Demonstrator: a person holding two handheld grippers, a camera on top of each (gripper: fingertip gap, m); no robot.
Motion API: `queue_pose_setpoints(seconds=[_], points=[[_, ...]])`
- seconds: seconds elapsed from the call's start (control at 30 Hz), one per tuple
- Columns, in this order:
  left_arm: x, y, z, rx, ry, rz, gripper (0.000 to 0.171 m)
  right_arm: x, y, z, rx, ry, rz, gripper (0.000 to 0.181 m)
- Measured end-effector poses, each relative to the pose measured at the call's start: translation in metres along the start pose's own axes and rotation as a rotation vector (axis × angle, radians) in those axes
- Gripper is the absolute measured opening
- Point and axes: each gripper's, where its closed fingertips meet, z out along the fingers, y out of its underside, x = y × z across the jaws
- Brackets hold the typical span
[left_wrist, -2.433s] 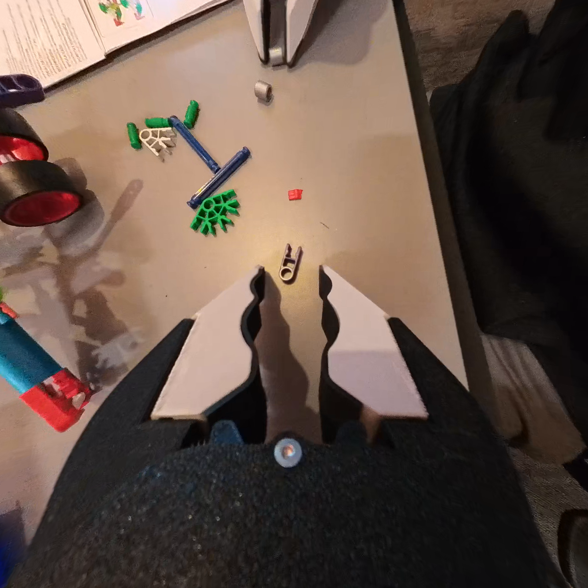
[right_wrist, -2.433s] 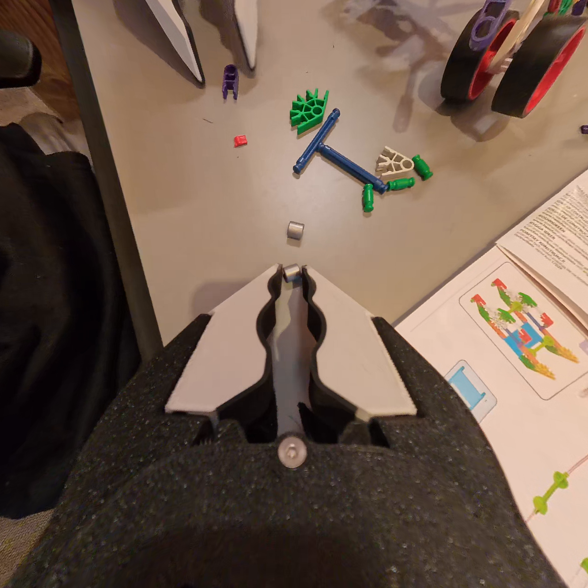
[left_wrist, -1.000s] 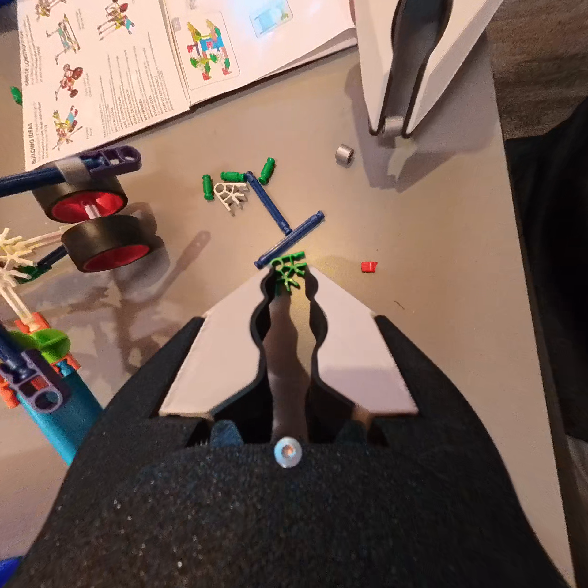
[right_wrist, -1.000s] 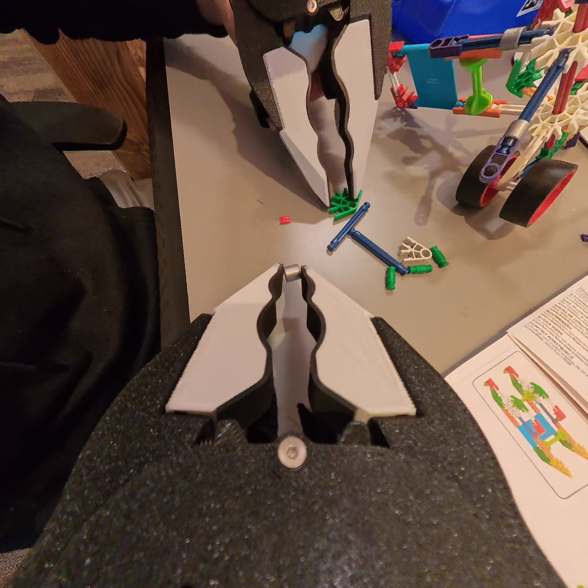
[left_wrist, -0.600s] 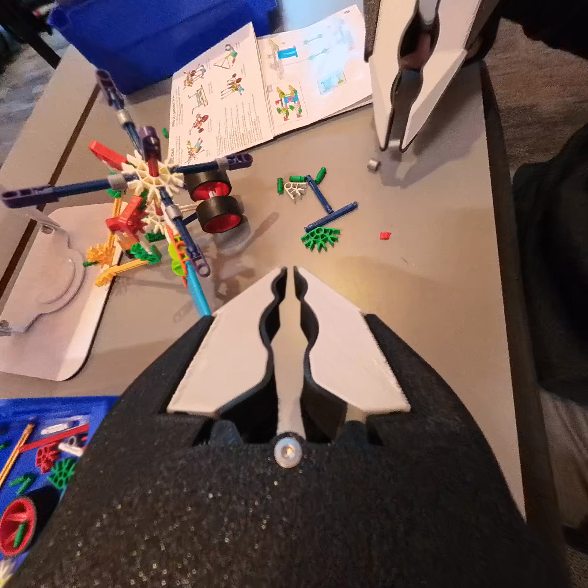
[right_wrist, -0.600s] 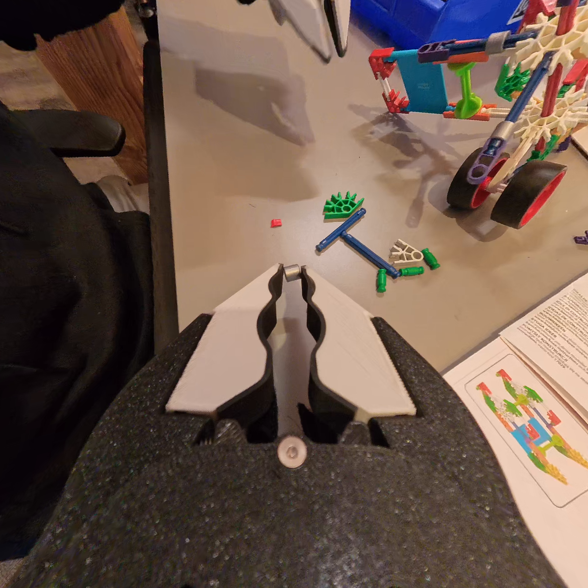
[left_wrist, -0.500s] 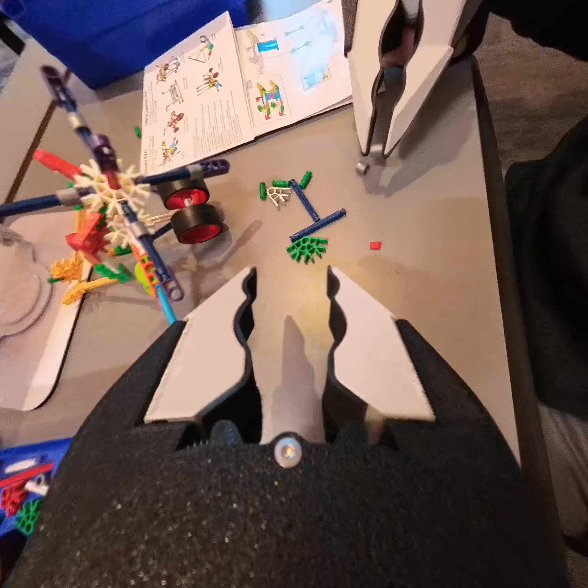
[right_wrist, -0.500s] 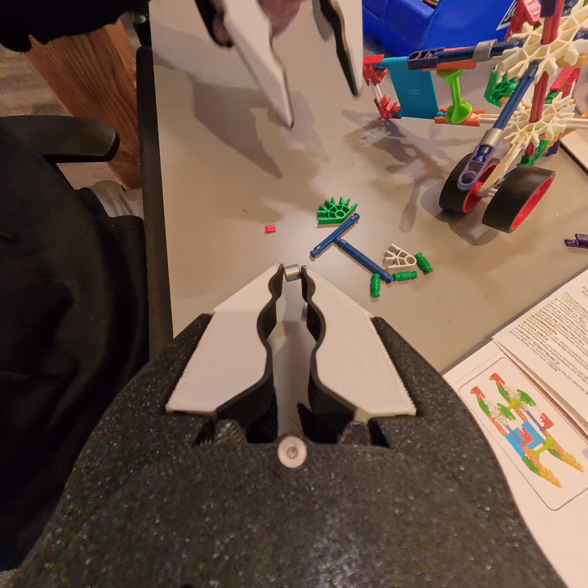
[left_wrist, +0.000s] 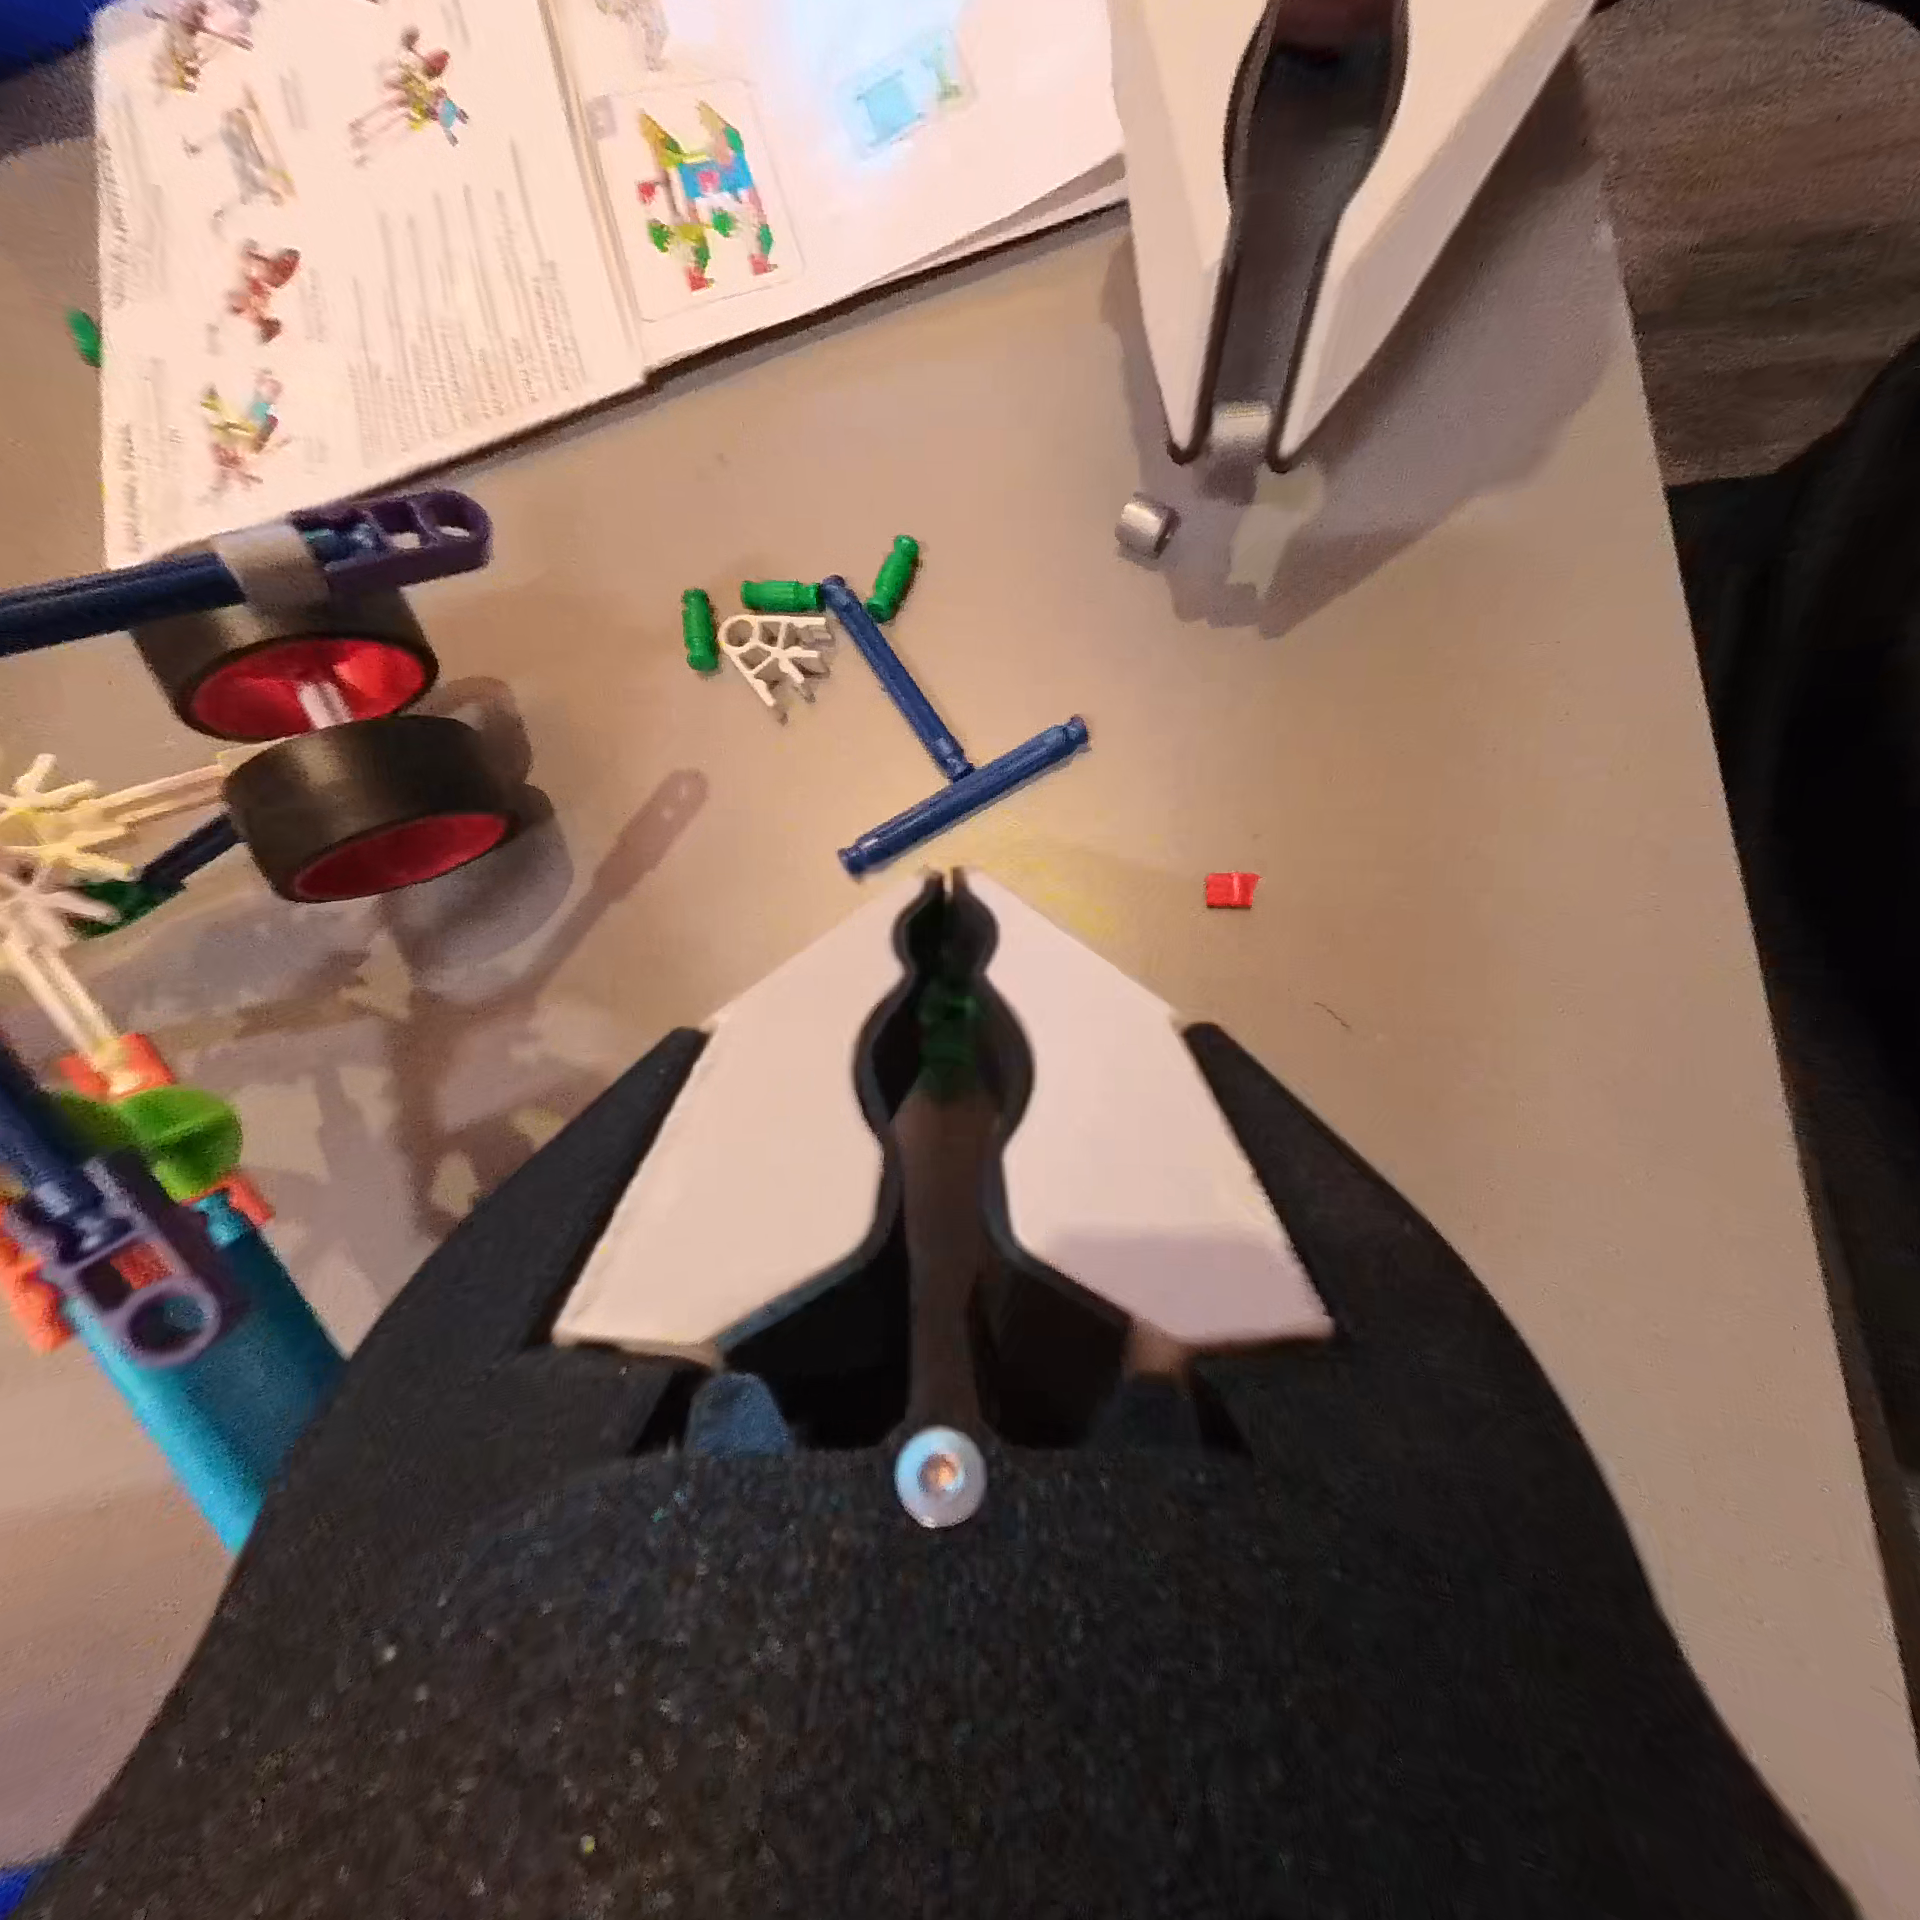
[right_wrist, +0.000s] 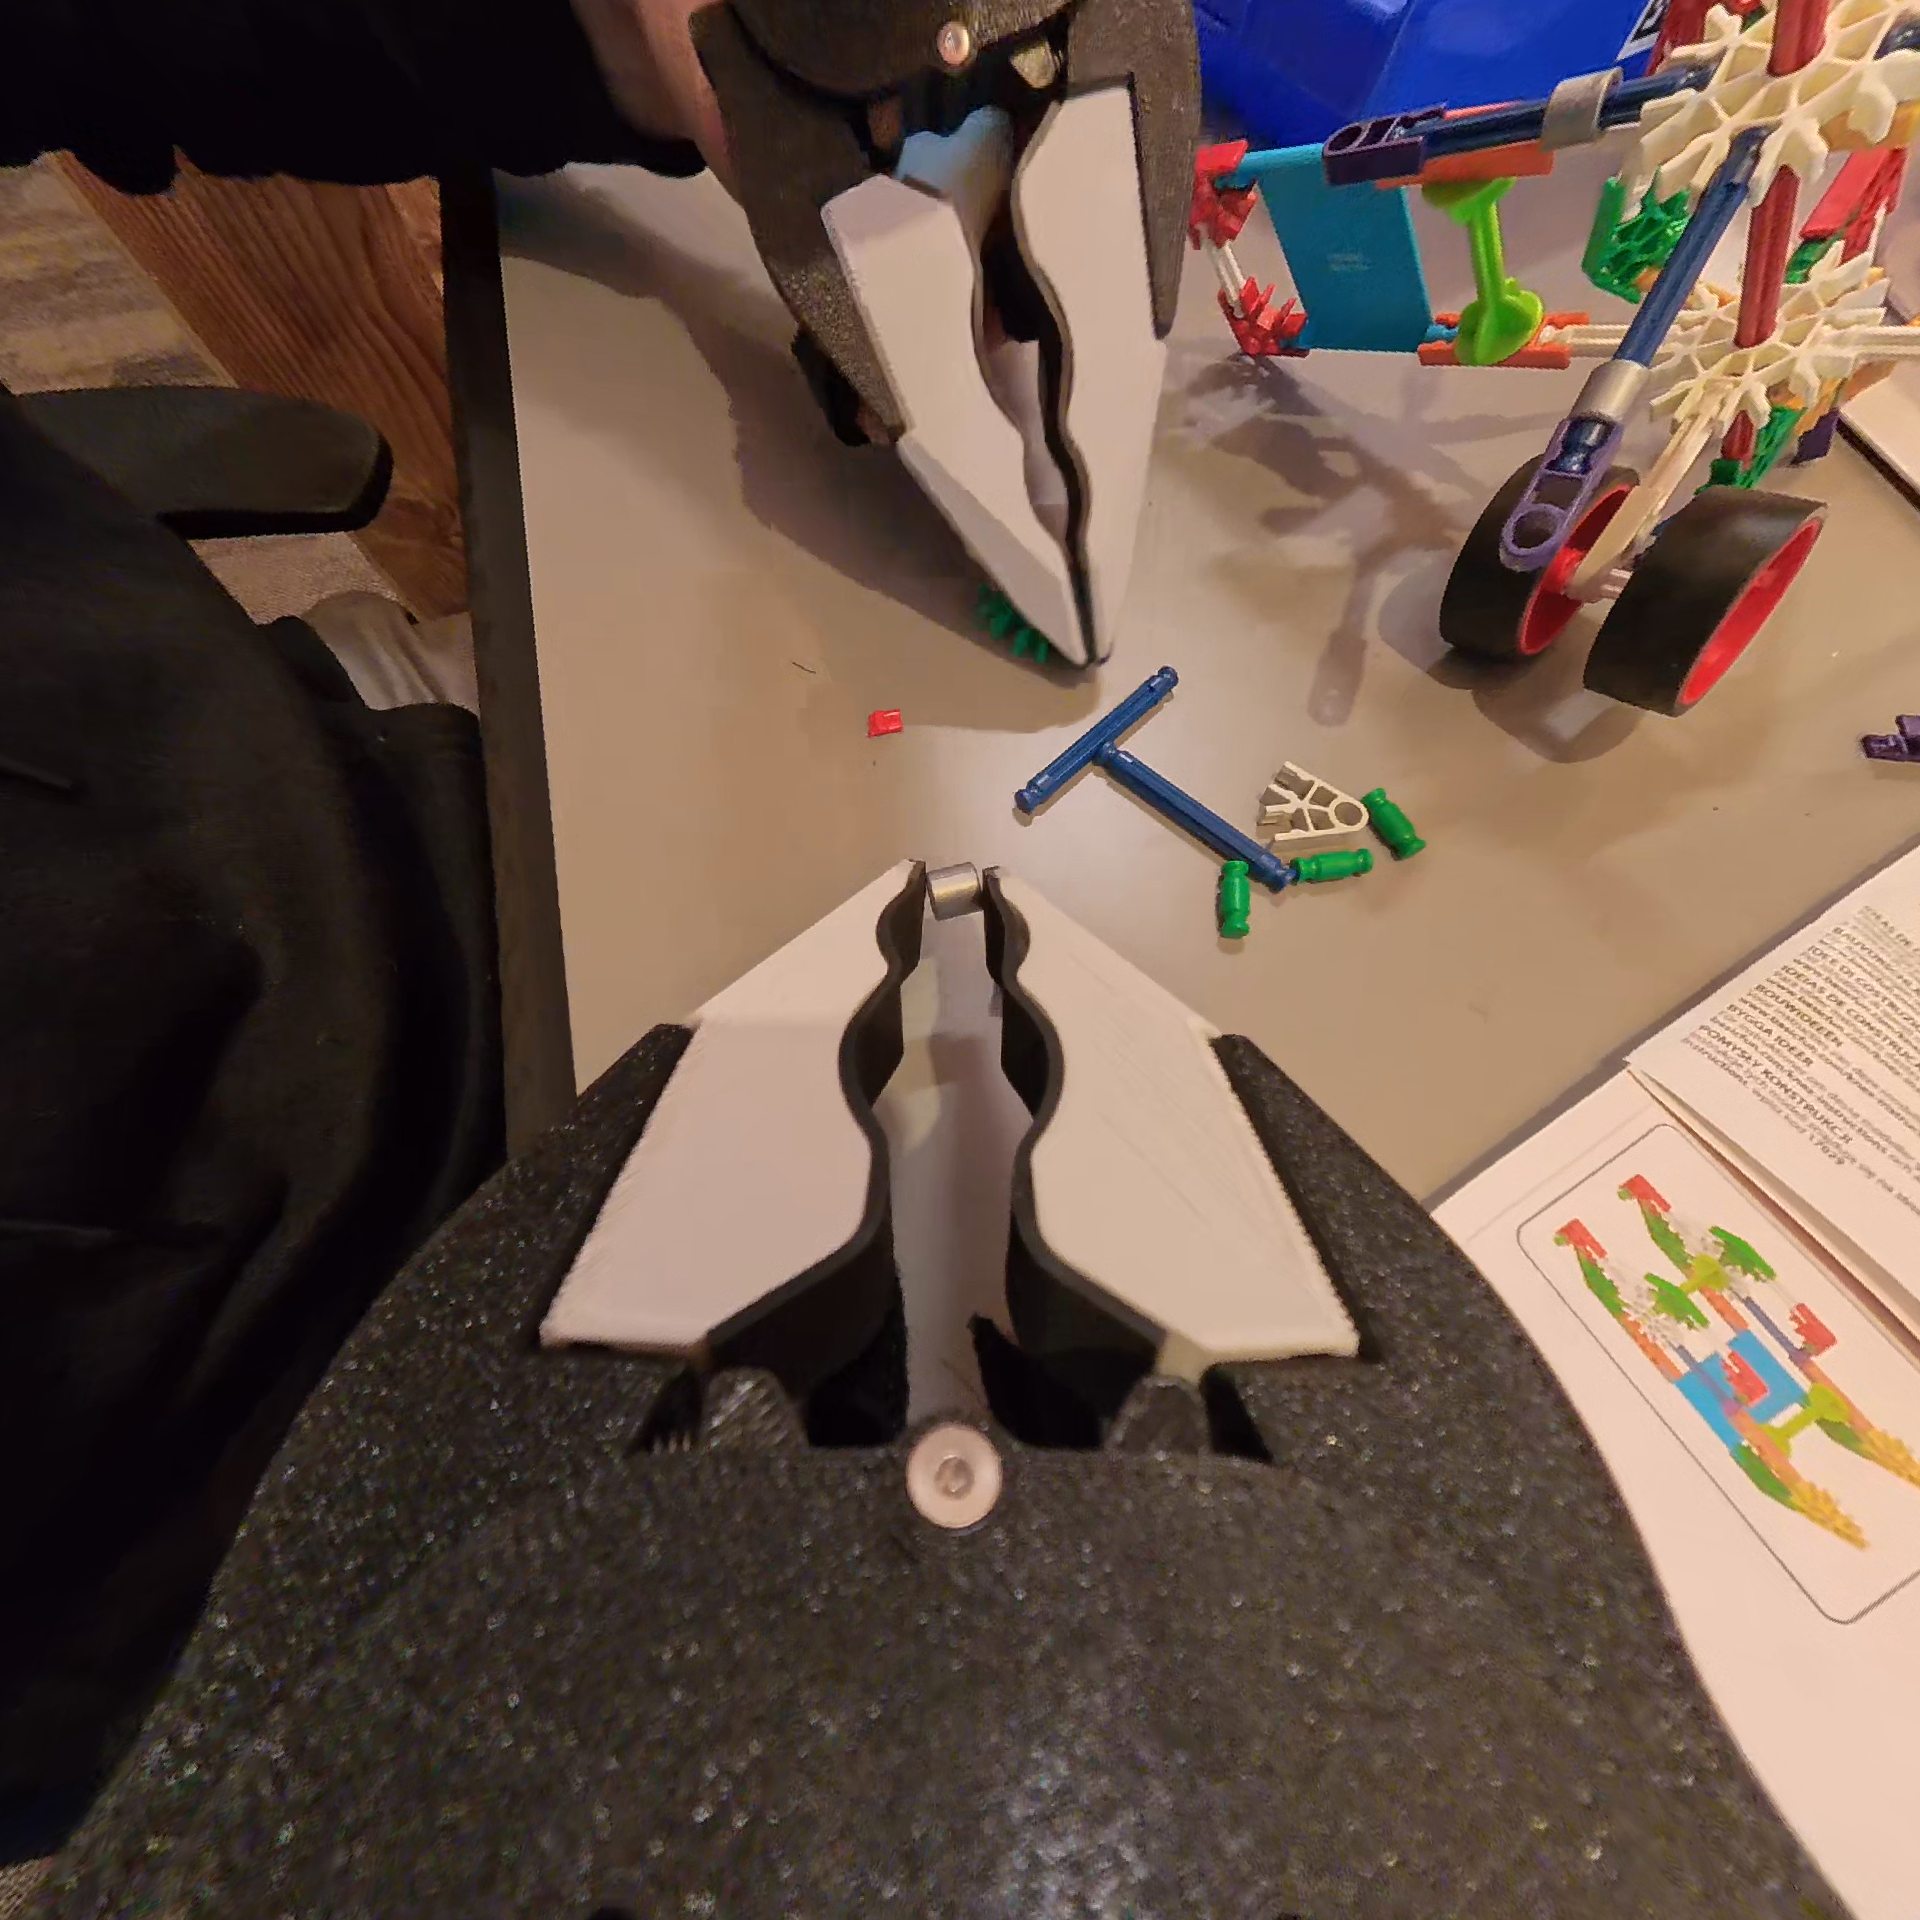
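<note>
My left gripper (left_wrist: 945, 885) is shut on a green fan-shaped connector (left_wrist: 943, 1029), which shows between its fingers. In the right wrist view the left gripper (right_wrist: 1081, 649) points down at the grey table with the green connector (right_wrist: 1006, 627) sticking out beside its tips. My right gripper (right_wrist: 954, 868) is shut on a small silver spacer (right_wrist: 954, 891) and is held above the table near its edge. It also shows in the left wrist view (left_wrist: 1236, 436). Two blue rods (left_wrist: 956, 774) in a T lie just beyond the left gripper's tips.
A second silver spacer (left_wrist: 1143, 523), a red bit (left_wrist: 1231, 890), a white connector (left_wrist: 779, 649) and short green rods (left_wrist: 696, 631) lie loose. A rod-and-connector model with black and red wheels (right_wrist: 1631, 603) stands at one side. An open booklet (right_wrist: 1714, 1299) lies near the right gripper. The table edge (right_wrist: 488, 623) is close by. Some 8 cm of space lies between my two pairs of fingers. From the left gripper's tips to the red bit (left_wrist: 1231, 890) is close to 5 cm.
My left gripper was open above the table half a second ago; it has come down and shut on the green connector. My right gripper still holds the silver spacer.
</note>
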Motion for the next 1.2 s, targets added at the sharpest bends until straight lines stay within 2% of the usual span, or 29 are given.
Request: queue_pose_setpoints(seconds=[0.23, 0.3, 0.37, 0.6, 0.67, 0.77, 0.9, 1.0, 1.13, 1.2], points=[[0.0, 0.007, -0.022, 0.029, -0.034, -0.041, 0.002, -0.002, -0.004, -0.001, 0.013, -0.007, -0.007, 0.009], [0.003, 0.009, -0.032, 0.035, -0.041, -0.066, 0.023, -0.007, -0.004, -0.001, 0.013, -0.019, -0.011, 0.009], [0.009, 0.011, -0.043, 0.045, -0.038, -0.081, 0.03, -0.01, -0.001, -0.001, 0.004, -0.019, -0.015, 0.009], [0.043, 0.022, -0.062, 0.014, 0.008, -0.065, 0.032, -0.012, -0.002, 0.003, 0.012, -0.031, -0.009, 0.009], [0.064, 0.021, -0.07, 0.009, 0.057, -0.03, 0.03, -0.016, -0.006, 0.005, 0.019, -0.043, -0.019, 0.009], [0.118, 0.014, -0.079, 0.007, 0.173, 0.082, 0.031, -0.023, -0.012, 0.01, 0.026, -0.063, -0.037, 0.009], [0.155, 0.027, -0.067, -0.066, 0.179, 0.127, 0.03, -0.033, -0.033, 0.016, 0.062, -0.094, -0.076, 0.009], [0.192, 0.039, -0.051, -0.117, 0.234, 0.169, 0.032, -0.04, -0.044, 0.024, 0.052, -0.113, -0.124, 0.009], [0.207, 0.056, -0.034, -0.207, 0.178, 0.276, 0.037, -0.048, -0.051, 0.033, 0.038, -0.134, -0.162, 0.009], [0.221, 0.067, -0.027, -0.247, 0.224, 0.282, 0.034, -0.052, -0.054, 0.035, 0.038, -0.142, -0.174, 0.009]])
